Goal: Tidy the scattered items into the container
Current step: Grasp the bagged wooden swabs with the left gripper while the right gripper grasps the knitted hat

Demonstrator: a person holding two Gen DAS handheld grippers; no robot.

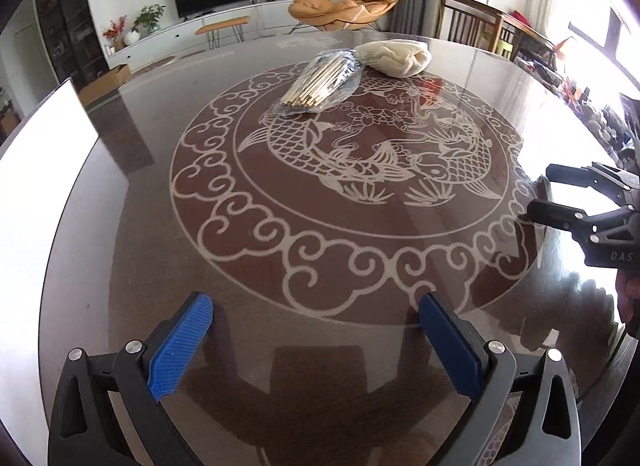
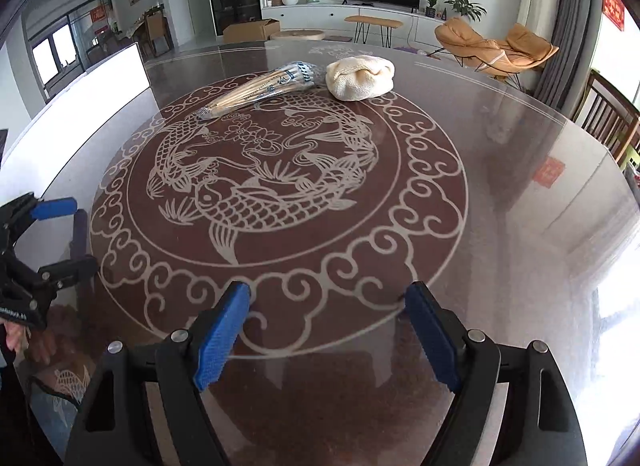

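Observation:
A bundle of wooden chopsticks in a clear plastic bag (image 1: pixel 320 81) (image 2: pixel 260 87) lies on the far part of the round glass table (image 1: pixel 280 266) (image 2: pixel 500 185). Just right of it, touching or nearly so, sits a cream knitted cloth bundle (image 1: pixel 396 57) (image 2: pixel 360 77). My left gripper (image 1: pixel 316 302) (image 2: pixel 80 234) hovers open over the near edge with nothing between its blue pads. My right gripper (image 2: pixel 328 292) (image 1: pixel 544 191) is also open and empty, to the right of the left one. Both are well short of the items. No container shows clearly.
A white flat-sided thing (image 1: pixel 40 169) (image 2: pixel 100 77) stands at the table's left side; I cannot tell what it is. Wooden chairs (image 1: pixel 472 21) (image 2: pixel 612 121) stand beyond the table's right side. A person's hand (image 2: pixel 16 336) holds the left gripper.

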